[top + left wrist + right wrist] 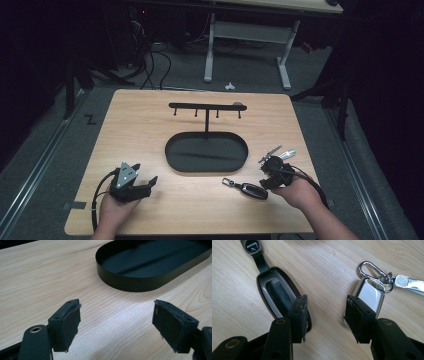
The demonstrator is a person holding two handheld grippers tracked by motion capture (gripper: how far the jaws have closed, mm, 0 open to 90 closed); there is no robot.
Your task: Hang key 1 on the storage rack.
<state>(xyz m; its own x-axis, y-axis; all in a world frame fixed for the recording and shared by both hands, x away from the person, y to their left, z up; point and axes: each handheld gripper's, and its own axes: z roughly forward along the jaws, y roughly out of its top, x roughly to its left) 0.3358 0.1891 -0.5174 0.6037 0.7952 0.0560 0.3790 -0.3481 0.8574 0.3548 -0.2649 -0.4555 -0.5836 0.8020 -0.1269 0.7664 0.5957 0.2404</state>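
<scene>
Right gripper [325, 317]: jaws spread, nothing pinched, bare wood in the gap. Sits low over two key fobs on the table [150, 125]. Dark key fob [278, 293] under the left jaw, lower end covered by that pad; strap with a small logo tag running off the top edge, logo too small to read. White key fob [368, 295] under the right jaw, mostly hidden behind the pad; only the glossy upper part and silver carabiner [372, 270] visible. Metal tag on the ring cut off at the right edge.

From the high view: right gripper [274, 172] near the front right corner of the table, dark key fob [252, 190] just beside it to the left, lying flat. White key fob hard to separate from the gripper body there; some silver bits poking out above it, can't tell which part.

Left gripper [116, 322]: jaws wide apart, empty, resting near the front left of the table, well apart from the fobs. Black oval tray [130, 282] ahead of it, cut off at the top and right edges. In the high view, tray [172, 160] at table centre with a T-shaped hook rack [206, 106] rising from its back edge; hooks tiny, looks bare, hard to be sure.

Room beyond the table dark, detail mostly lost.
</scene>
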